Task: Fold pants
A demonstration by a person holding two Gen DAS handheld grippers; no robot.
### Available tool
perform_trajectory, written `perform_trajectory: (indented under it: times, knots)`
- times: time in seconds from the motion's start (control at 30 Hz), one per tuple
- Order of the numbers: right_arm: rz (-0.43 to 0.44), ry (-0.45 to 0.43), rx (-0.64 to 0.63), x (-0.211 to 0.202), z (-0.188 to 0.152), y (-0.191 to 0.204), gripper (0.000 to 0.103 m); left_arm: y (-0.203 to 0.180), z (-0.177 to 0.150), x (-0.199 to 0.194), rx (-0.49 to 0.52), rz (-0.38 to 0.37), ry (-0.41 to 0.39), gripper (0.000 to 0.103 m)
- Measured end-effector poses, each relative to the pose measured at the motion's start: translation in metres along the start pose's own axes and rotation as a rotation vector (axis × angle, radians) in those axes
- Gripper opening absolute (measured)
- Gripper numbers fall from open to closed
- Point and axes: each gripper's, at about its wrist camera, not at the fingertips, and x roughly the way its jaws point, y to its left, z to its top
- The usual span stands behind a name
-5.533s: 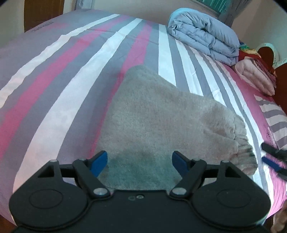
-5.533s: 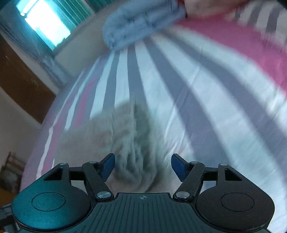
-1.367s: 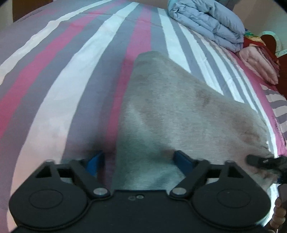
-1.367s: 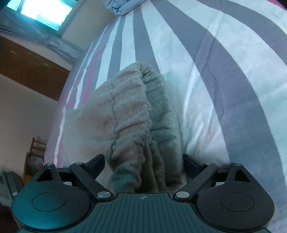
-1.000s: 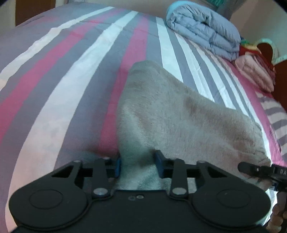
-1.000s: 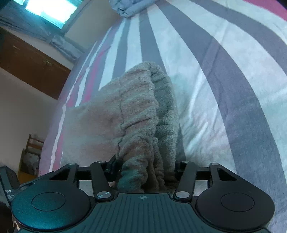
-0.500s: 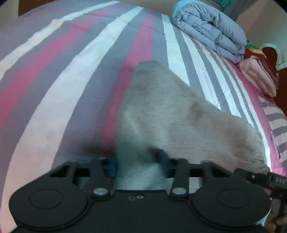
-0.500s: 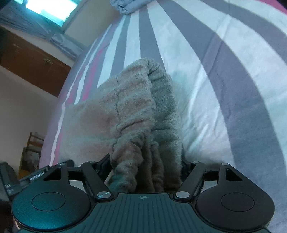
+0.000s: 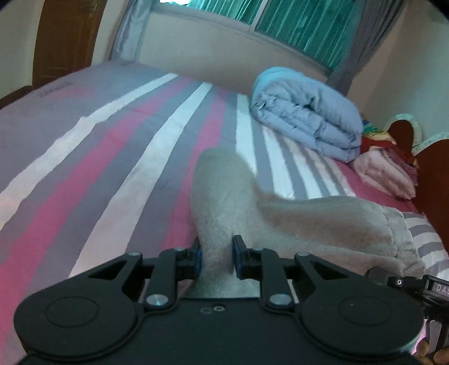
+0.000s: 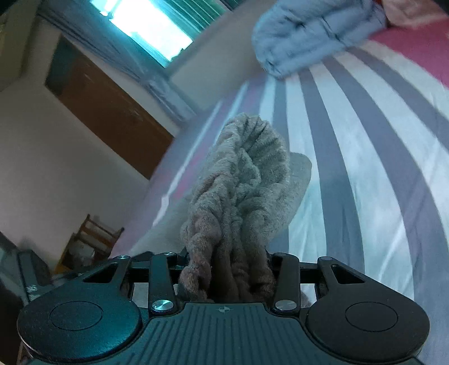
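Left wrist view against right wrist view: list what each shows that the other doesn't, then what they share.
Left wrist only: the left gripper shut on a smooth edge of the pants, and a red headboard. Right wrist only: the right gripper shut on the bunched waistband, plus a wooden chair. Both: the striped bed, the folded blue quilt and the window.
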Motion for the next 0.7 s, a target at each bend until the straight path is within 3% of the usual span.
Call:
perform_trajectory:
  times: [0.1, 0.17, 0.23, 0.3, 0.4, 0.5, 0.6, 0.7]
  knots:
    - [-0.044, 0.044, 0.041, 0.017, -0.004, -0.025, 0.044, 0.004, -0.021, 0.039, 0.020, 0.058, 0.110, 0.014]
    - [-0.124, 0.108, 0.067, 0.031, -0.008, -0.047, 0.055, 0.005, -0.037, 0.059, 0.035, 0.128, 0.180, 0.028]
    - [-0.258, 0.168, 0.091, 0.043, -0.019, -0.068, 0.062, 0.006, -0.042, 0.051, 0.056, 0.122, 0.155, 0.030]
    - [-0.234, 0.132, 0.108, 0.031, -0.022, -0.075, 0.065, -0.001, -0.034, 0.038, 0.109, 0.138, 0.124, 0.028]
    - [-0.271, 0.022, 0.006, 0.007, -0.011, -0.054, 0.067, -0.015, -0.011, 0.024, 0.158, 0.108, 0.067, 0.032]
    - [-0.252, -0.060, -0.163, 0.006, 0.004, -0.011, 0.067, -0.031, 0.007, 0.048, 0.186, 0.076, 0.109, 0.032]
    - [-0.221, 0.003, -0.209, 0.047, 0.010, 0.014, 0.067, -0.036, 0.014, 0.089, 0.185, 0.086, 0.190, 0.032]
    - [-0.284, 0.054, -0.235, 0.081, 0.006, 0.008, 0.054, -0.033, 0.016, 0.119, 0.192, 0.152, 0.171, 0.033]
